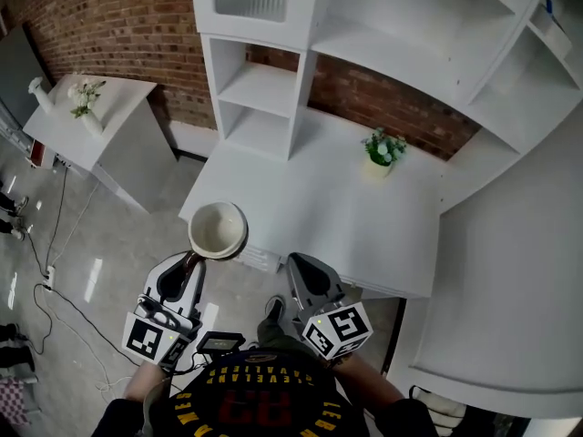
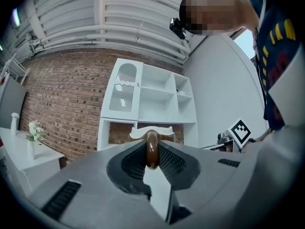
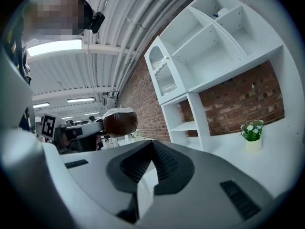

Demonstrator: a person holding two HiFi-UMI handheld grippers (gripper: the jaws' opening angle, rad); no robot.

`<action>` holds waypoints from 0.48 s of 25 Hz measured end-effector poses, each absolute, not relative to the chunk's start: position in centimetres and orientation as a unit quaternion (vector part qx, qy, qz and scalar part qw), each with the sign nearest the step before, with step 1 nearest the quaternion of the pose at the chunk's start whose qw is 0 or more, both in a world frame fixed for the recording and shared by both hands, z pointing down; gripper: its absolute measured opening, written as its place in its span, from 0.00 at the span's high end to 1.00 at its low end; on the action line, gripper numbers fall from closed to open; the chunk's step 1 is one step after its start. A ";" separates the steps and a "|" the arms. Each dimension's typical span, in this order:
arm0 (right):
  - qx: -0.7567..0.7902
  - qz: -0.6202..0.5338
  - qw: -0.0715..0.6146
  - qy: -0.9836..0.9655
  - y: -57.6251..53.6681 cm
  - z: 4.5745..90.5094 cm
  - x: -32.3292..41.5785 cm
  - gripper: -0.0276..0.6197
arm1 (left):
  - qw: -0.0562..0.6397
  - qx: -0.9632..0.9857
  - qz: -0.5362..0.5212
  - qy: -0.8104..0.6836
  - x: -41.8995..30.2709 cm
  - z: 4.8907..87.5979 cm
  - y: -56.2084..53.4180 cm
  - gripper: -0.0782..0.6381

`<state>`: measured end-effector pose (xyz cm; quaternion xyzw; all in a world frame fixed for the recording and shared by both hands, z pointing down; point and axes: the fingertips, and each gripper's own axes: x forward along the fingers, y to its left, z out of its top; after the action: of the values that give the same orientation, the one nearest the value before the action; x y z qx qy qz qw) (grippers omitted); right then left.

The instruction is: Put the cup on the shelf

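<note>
Cup (image 1: 218, 229), handle (image 2: 152, 149) pinched in the left claw (image 1: 189, 260), at the desk (image 1: 346, 217) front edge; right claw (image 1: 301, 264) closed, empty.

The cup (image 1: 218, 229) looks glazed and glossy, cream inside. The shelf (image 1: 264, 89) is smooth, matt white. Behind the shelf, the brick wall (image 1: 118, 16) is rough.

The only writing we can find is on the person's dark shirt (image 1: 260, 399), where arched yellow capitals, seen upside down, show what looks like "EVELAN" beside a large red two-digit number that we cannot read for certain.
</note>
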<state>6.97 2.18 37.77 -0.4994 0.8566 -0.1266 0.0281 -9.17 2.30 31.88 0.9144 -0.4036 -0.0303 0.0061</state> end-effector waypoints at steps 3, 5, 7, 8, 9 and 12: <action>-0.501 -0.137 0.031 0.854 -0.4 38.2 8.5 0.95 | 0.008 0.915 -0.022 -0.404 -7.4 32.3 -0.5 0.82; -0.501 -0.144 0.034 0.853 -1.9 38.5 9.4 0.95 | 0.012 0.915 -0.019 -0.404 -6.4 32.4 -2.1 0.82; -0.500 -0.148 0.038 0.852 -3.3 38.5 10.0 0.95 | 0.015 0.914 -0.015 -0.404 -5.7 32.3 -3.4 0.82; -0.499 -0.149 0.040 0.853 -4.1 38.5 10.3 0.95 | 0.015 0.914 -0.014 -0.405 -5.5 32.2 -4.1 0.82; -0.498 -0.150 0.042 0.853 -4.8 38.6 10.5 0.95 | 0.015 0.913 -0.013 -0.407 -5.2 32.3 -4.7 0.82; -0.494 -0.148 0.045 0.855 -6.9 39.0 11.2 0.95 | 0.013 0.911 -0.008 -0.412 -4.6 32.7 -6.5 0.82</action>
<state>11.20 -6.95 38.96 -0.4941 0.8554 -0.1485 0.0453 -4.64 -6.50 32.73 0.9111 -0.4119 -0.0084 0.0131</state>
